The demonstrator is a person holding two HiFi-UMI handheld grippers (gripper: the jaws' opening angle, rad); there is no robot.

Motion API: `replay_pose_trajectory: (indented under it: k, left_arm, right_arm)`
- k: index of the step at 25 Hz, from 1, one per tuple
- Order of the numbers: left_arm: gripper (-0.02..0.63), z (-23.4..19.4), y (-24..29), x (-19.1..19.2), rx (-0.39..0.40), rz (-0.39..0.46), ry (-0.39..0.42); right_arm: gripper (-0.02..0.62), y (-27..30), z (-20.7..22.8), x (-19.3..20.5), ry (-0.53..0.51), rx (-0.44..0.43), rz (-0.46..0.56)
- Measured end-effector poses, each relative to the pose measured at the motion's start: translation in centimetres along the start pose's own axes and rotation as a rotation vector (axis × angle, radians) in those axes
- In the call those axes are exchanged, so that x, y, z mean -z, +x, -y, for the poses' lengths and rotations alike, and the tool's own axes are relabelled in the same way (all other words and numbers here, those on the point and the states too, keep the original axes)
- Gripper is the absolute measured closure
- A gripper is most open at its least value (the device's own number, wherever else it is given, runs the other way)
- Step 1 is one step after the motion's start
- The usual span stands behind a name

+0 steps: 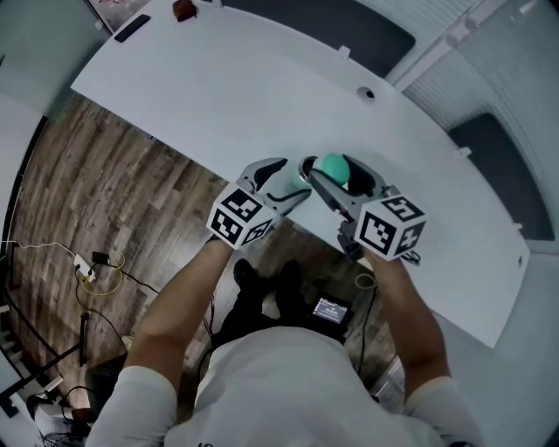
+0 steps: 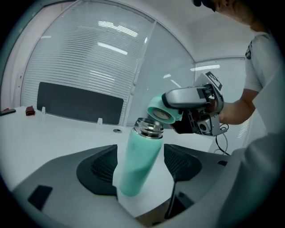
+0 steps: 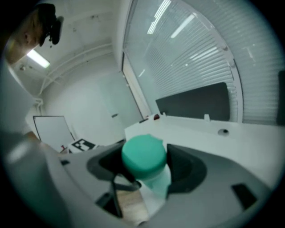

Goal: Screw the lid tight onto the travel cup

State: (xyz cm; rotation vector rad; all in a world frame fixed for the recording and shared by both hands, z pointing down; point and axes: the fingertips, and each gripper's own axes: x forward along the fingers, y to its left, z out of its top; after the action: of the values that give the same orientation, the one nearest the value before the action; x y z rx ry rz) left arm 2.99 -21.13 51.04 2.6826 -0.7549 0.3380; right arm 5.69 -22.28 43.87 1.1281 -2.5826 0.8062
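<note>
The mint travel cup [image 2: 139, 162] stands tilted near the white table's [image 1: 262, 96] front edge, its steel threaded mouth [image 2: 148, 128] bare. It sits between the jaws of my left gripper [image 2: 140, 165], which stand wide; a gap shows beside the cup on the right, so the pads do not press it. My right gripper [image 1: 328, 177] is shut on the mint lid [image 2: 160, 113], holding it tipped just above and right of the mouth. In the right gripper view the lid [image 3: 144, 155] fills the space between the pads, with the cup's body [image 3: 160, 183] below it.
A black flat object [image 1: 131, 28] and a small red thing [image 1: 183, 10] lie at the table's far left end. A cable hole [image 1: 367, 92] sits mid-table. Dark panels [image 2: 80, 103] stand behind the table. Cables lie on the wooden floor [image 1: 96, 266].
</note>
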Motion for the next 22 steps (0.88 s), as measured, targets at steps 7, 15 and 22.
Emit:
replay_pose_trajectory:
  k: [7, 15, 22]
  left_arm:
    - [0.276, 0.1, 1.8, 0.9, 0.044, -0.073, 0.105]
    - [0.276, -0.2, 3.3, 1.6, 0.096, -0.135, 0.181]
    - [0.276, -0.3, 4.2, 2.3, 0.134, -0.183, 0.216]
  right_arm:
    - [0.279, 1.7, 0.1, 0.4, -0.085, 0.0, -0.048]
    - [0.279, 2.6, -0.3, 0.3, -0.29, 0.008, -0.102]
    - [0.279, 3.5, -0.8, 0.4, -0.373, -0.032, -0.146]
